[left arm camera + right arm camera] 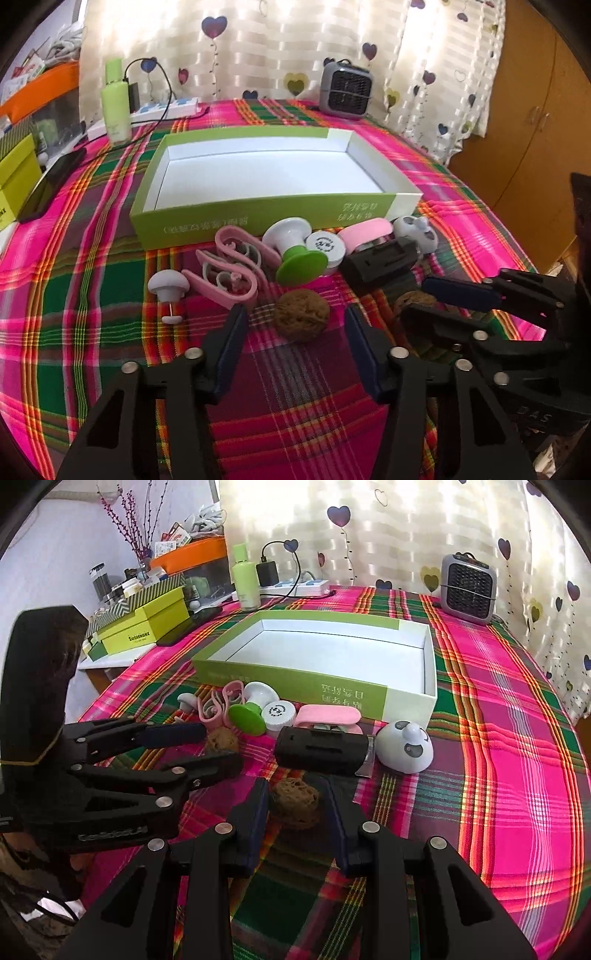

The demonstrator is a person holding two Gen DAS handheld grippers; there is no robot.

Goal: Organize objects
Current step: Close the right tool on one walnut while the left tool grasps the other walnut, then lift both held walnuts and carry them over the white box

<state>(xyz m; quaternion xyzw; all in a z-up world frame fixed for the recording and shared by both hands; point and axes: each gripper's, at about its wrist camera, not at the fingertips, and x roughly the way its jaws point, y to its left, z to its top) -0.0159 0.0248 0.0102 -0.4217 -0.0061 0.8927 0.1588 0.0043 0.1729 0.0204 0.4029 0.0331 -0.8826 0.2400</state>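
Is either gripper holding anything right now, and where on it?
Right gripper pinches a walnut across its sides. Left gripper only straddles the other walnut, unheld.

cloth (92, 288): plaid of hot pink, green and maroon, with orange and white lines
box (236, 225): lime green outside, white inside, white end panel
walnut (302, 313): brown, just before the box
clips (229, 269): pale pink
knob (301, 266): green foot, white top
case (328, 714): pink
holder (320, 751): black
curtain (295, 44): cream checks, purple and yellow hearts
bottle (116, 107): light green, left of the box
heater (345, 88): grey, behind the box
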